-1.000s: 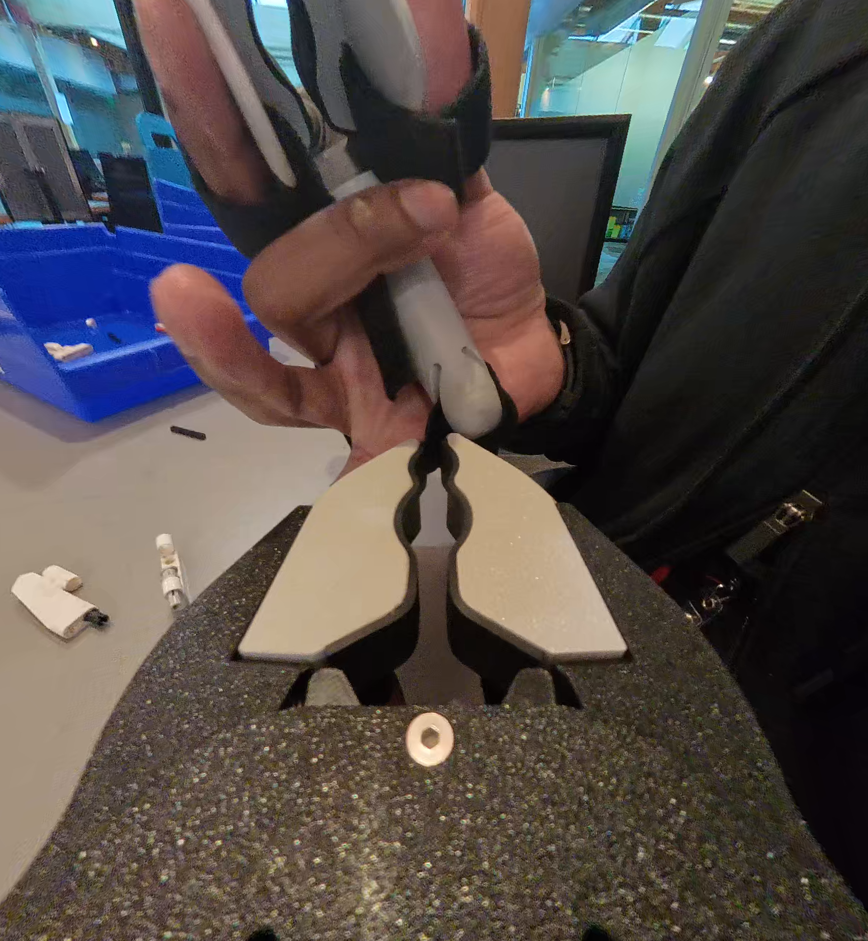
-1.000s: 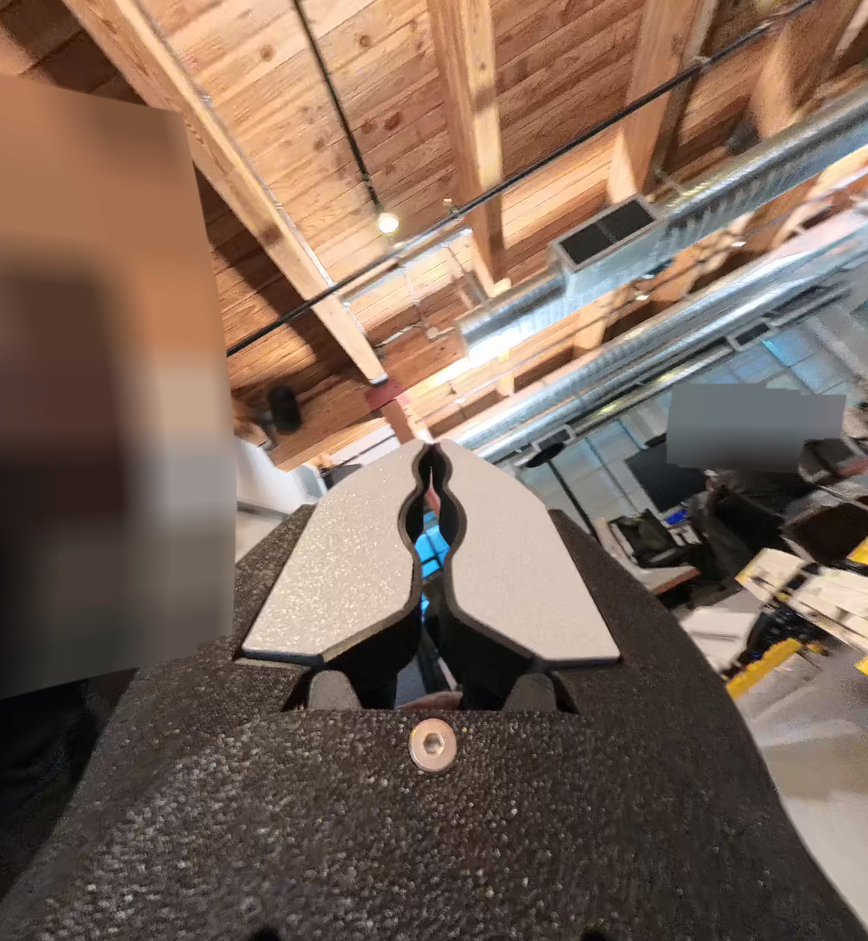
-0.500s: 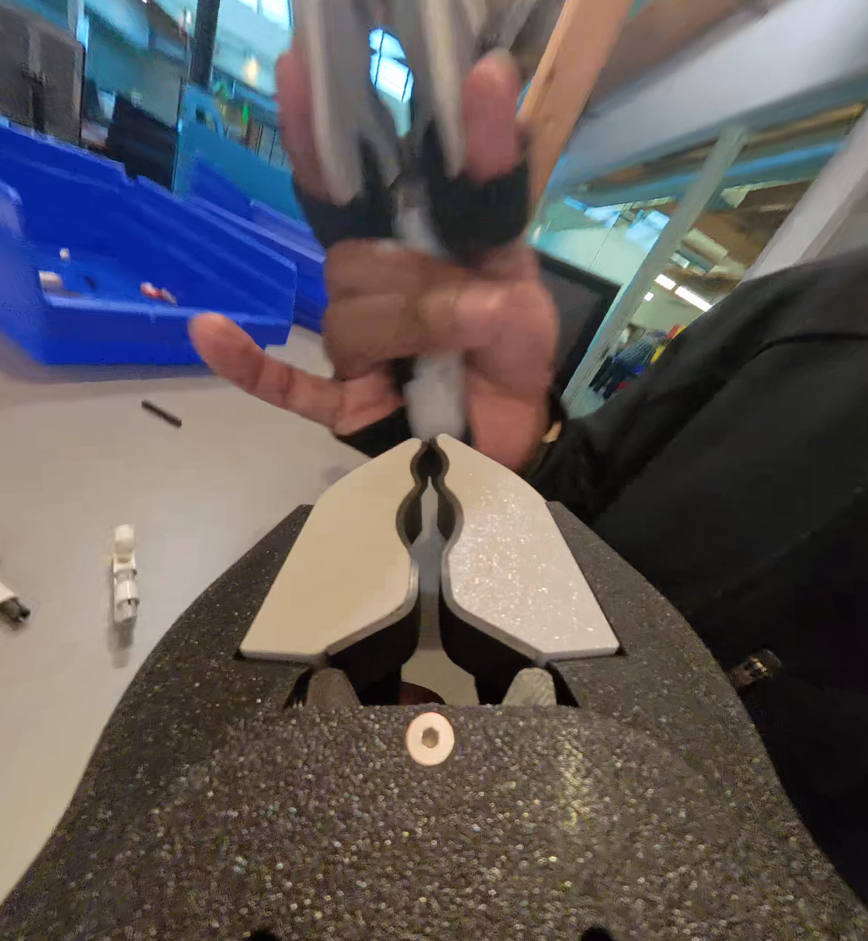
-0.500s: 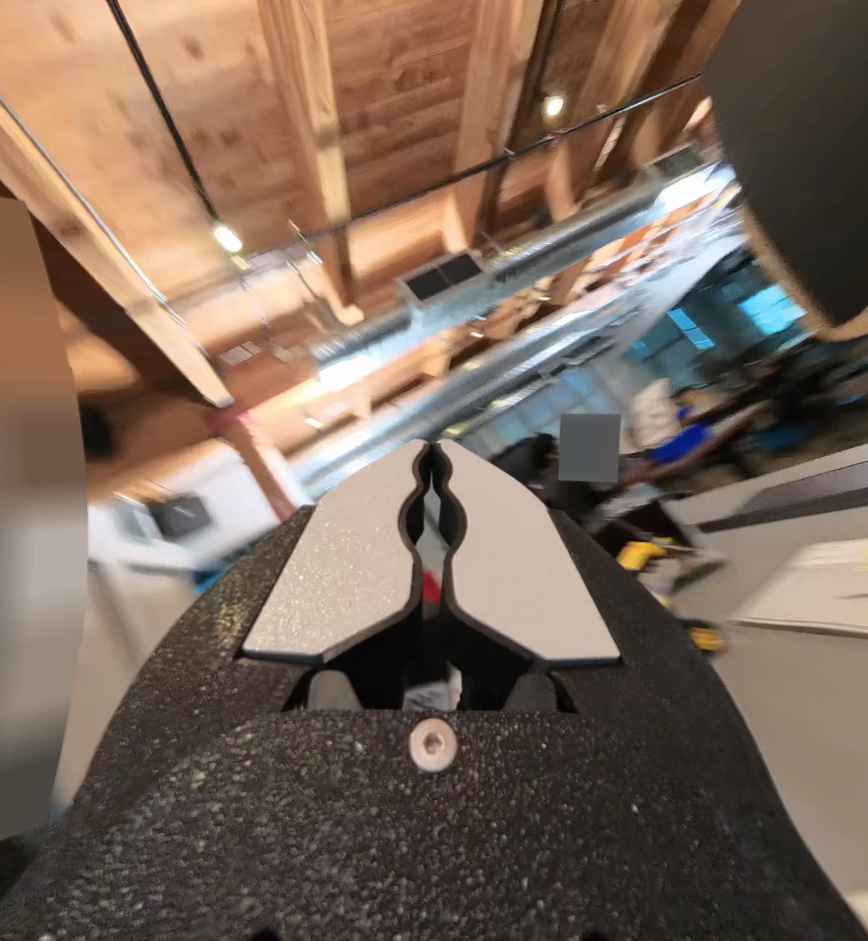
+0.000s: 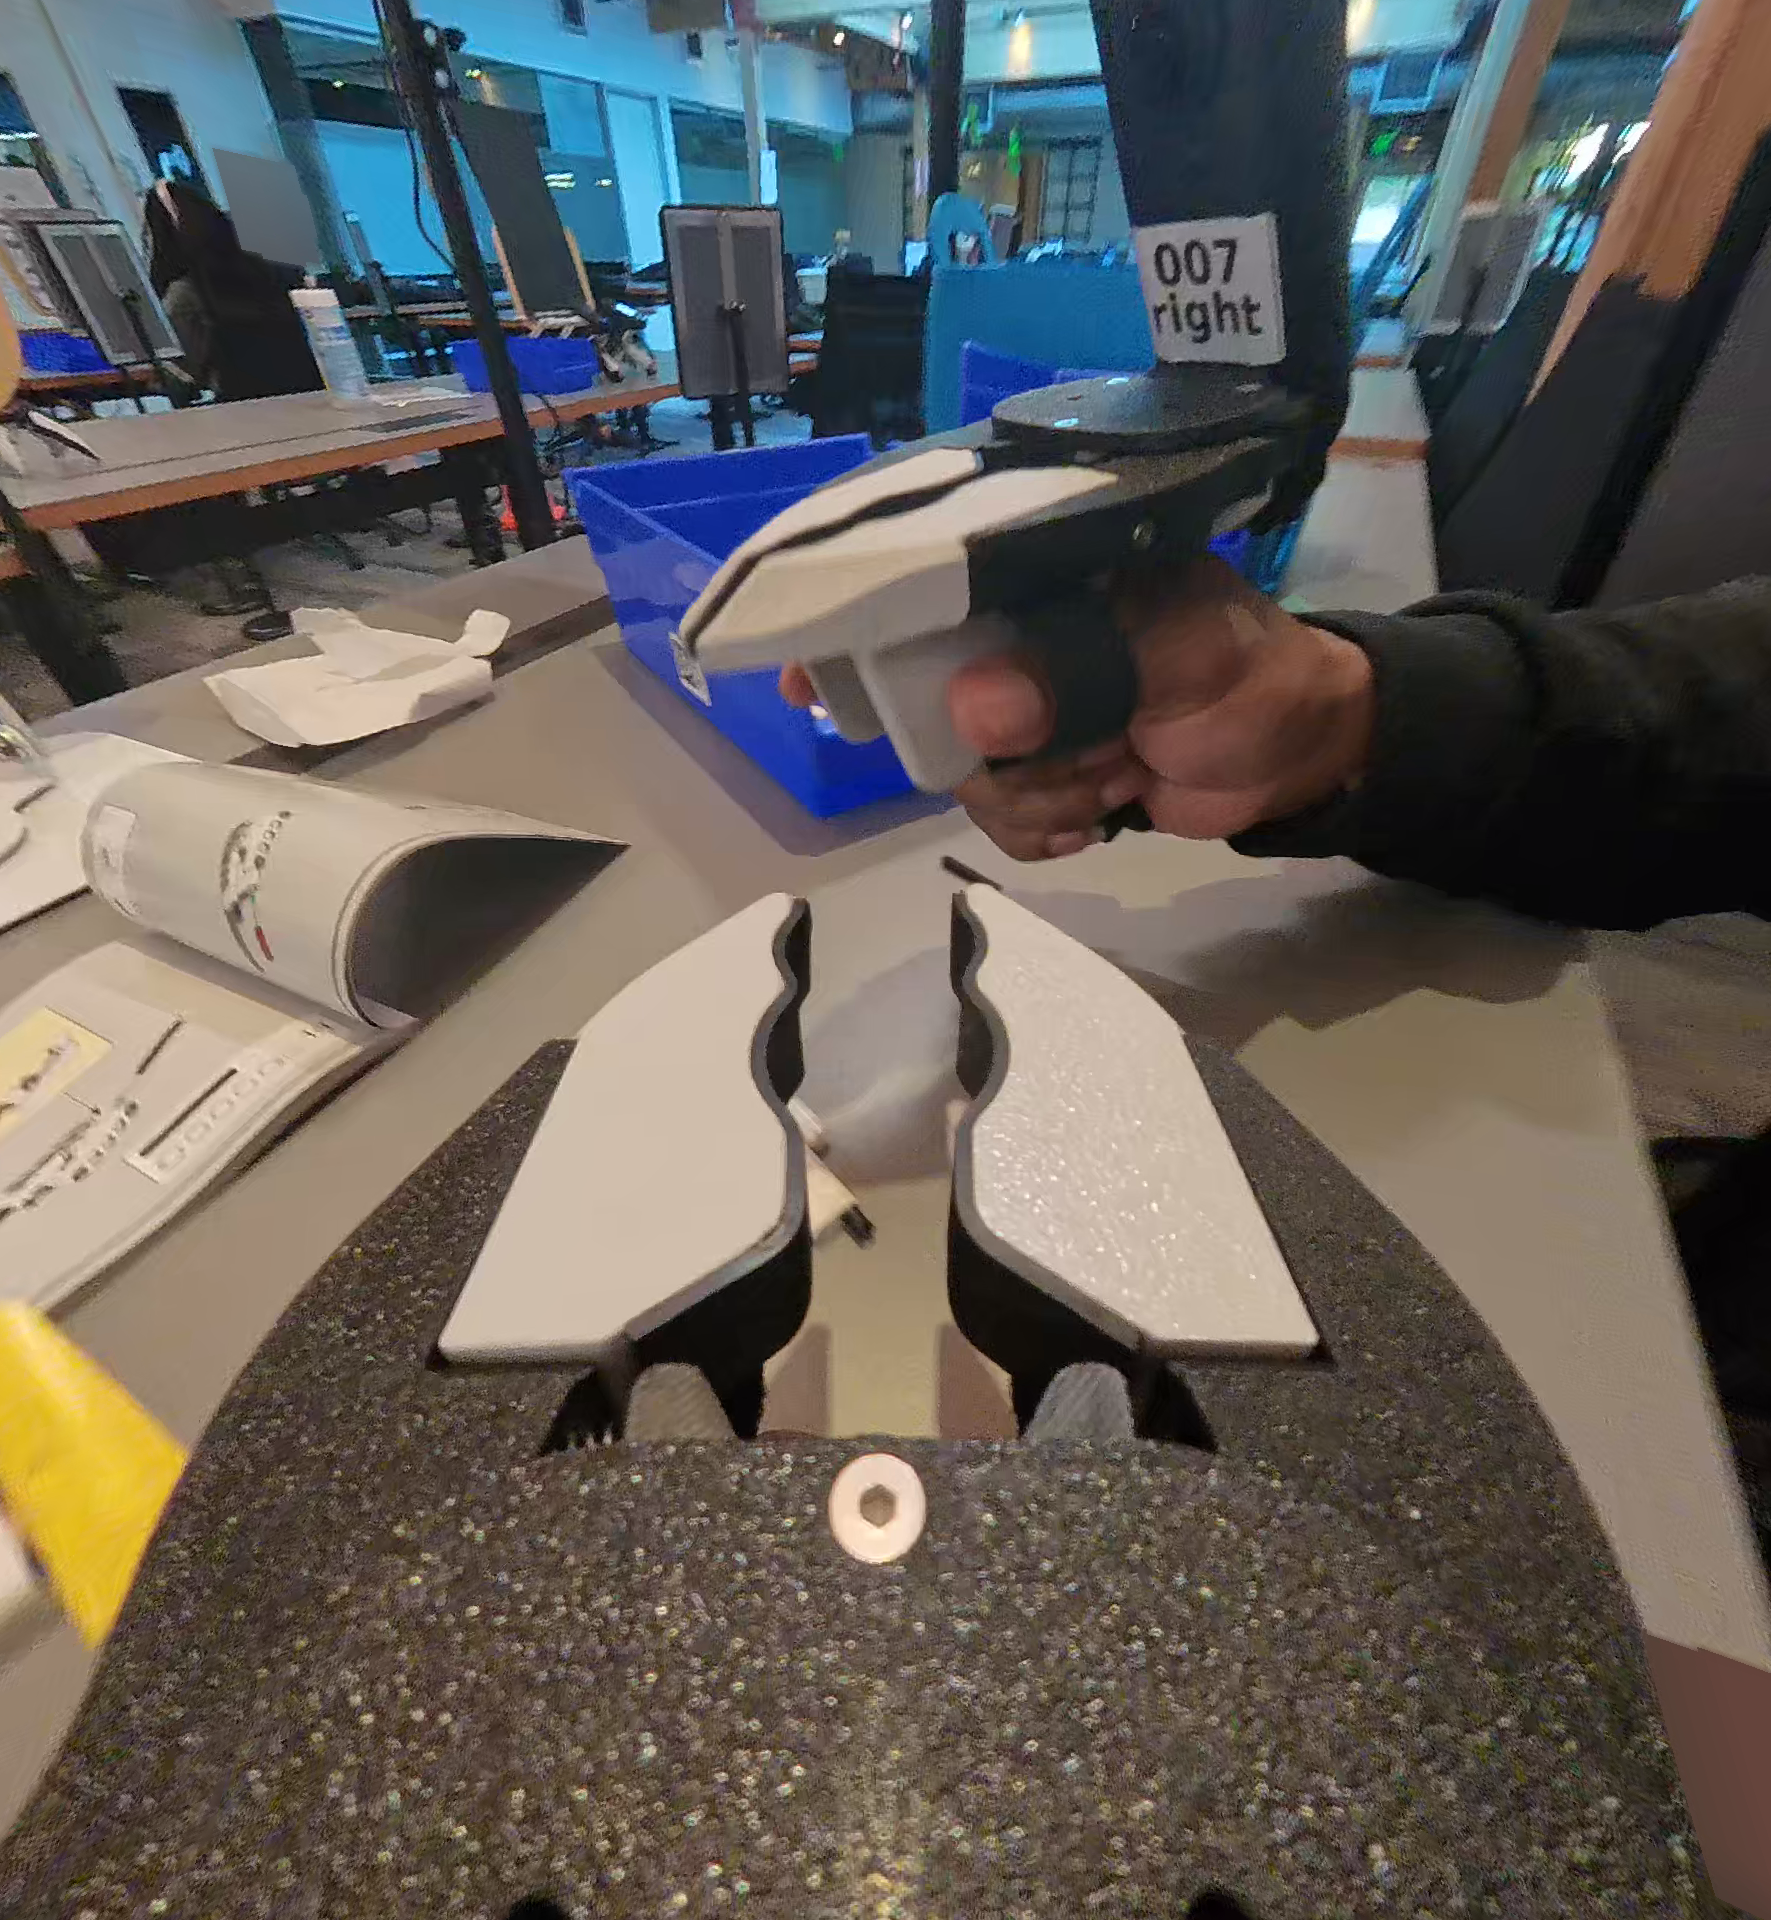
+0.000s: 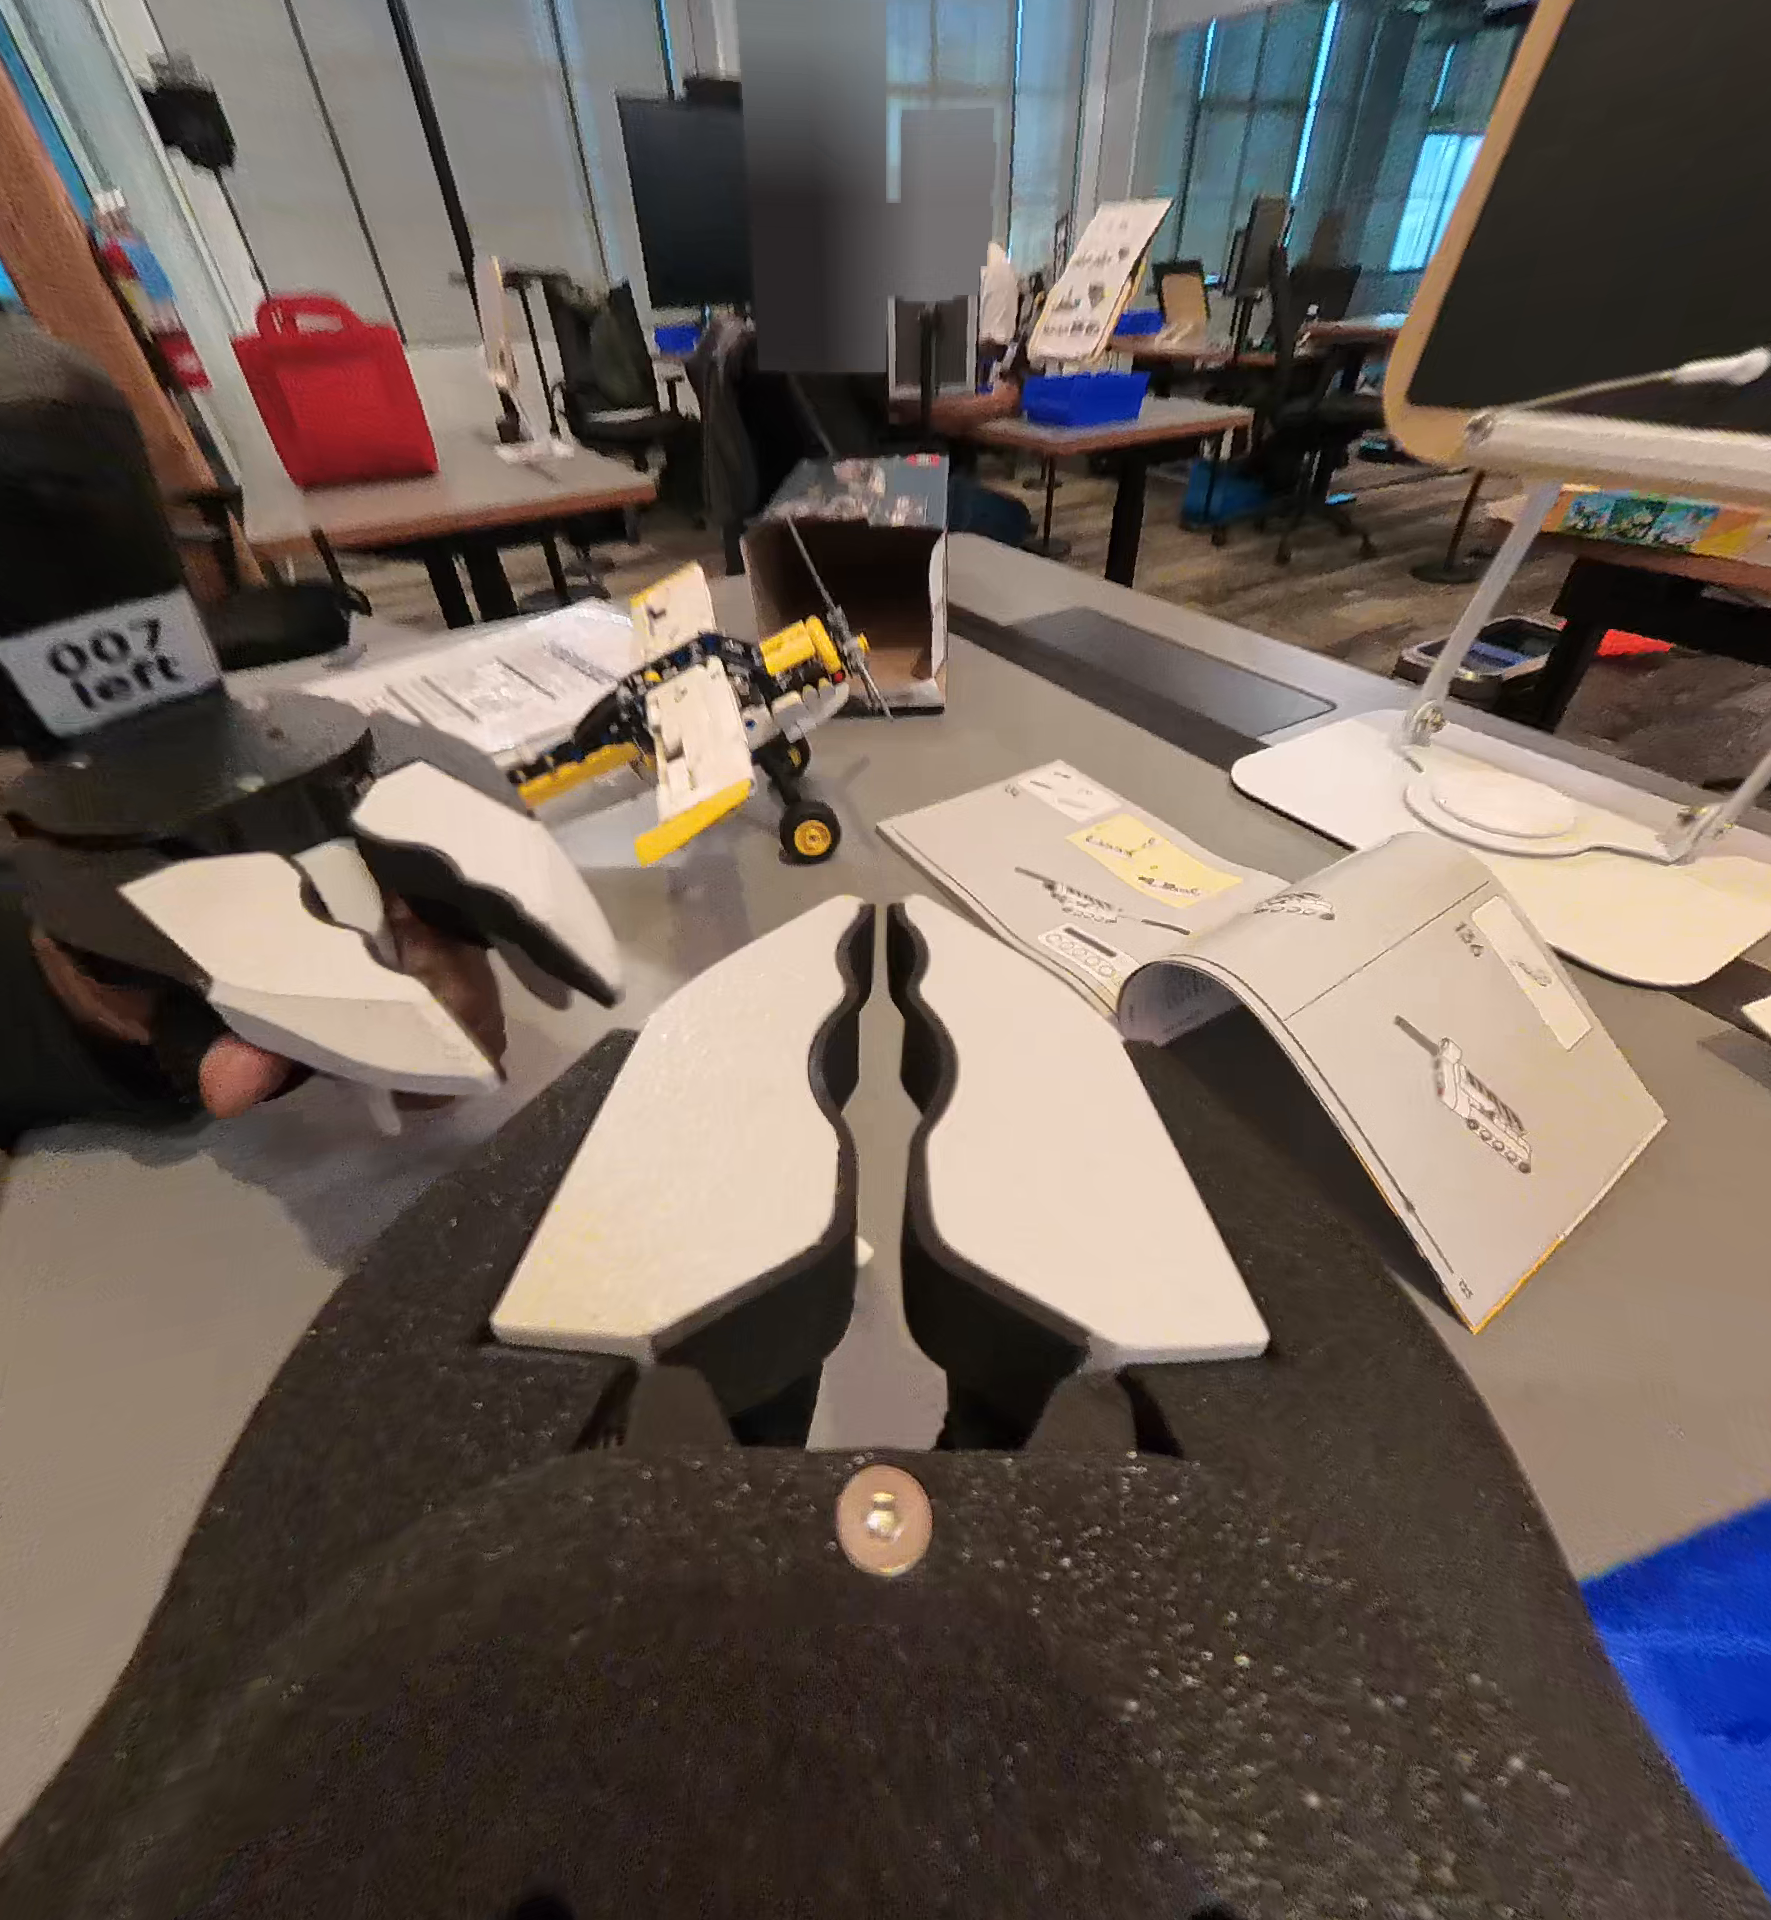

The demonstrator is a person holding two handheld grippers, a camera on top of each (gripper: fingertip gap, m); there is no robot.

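In the left wrist view, the left tongs (image 5: 879,914) stood apart over the grey counter (image 5: 1380,1091), with nothing pressed between the fingers (image 5: 673,1132). Through the gap a small pale piece with a dark tip (image 5: 839,1195) lay on the counter below, apart from both pads. A small black pin (image 5: 969,871) lay just ahead of the right-hand fingertip. Farther off, a hand (image 5: 1172,727) gripped the right tongs (image 5: 715,623) above a blue bin (image 5: 746,623) — those fingers were together, holding nothing. To the left lay an open instruction booklet (image 5: 341,883) with one page curled up, and beyond it a crumpled white bag (image 5: 361,675). A blurred yellow piece (image 5: 39,1455) showed at the lower left edge.

In the right wrist view, the right tongs (image 6: 881,914) were all but together, only a thin slit between the fingers (image 6: 1057,1143), and nothing was clamped in them. Nearest on their right was the booklet (image 6: 1380,1039); ahead stood a yellow, white and black brick-built plane (image 6: 694,727) on its wheels, with an open cardboard box (image 6: 850,582) just behind it. The left tongs (image 6: 507,987) hung at the left, fingers apart, well short of the plane. A white lamp base (image 6: 1483,831) sat on the counter (image 6: 237,1247) at the right, and a blue edge (image 6: 1743,1662) of the bin showed in the lower right corner.
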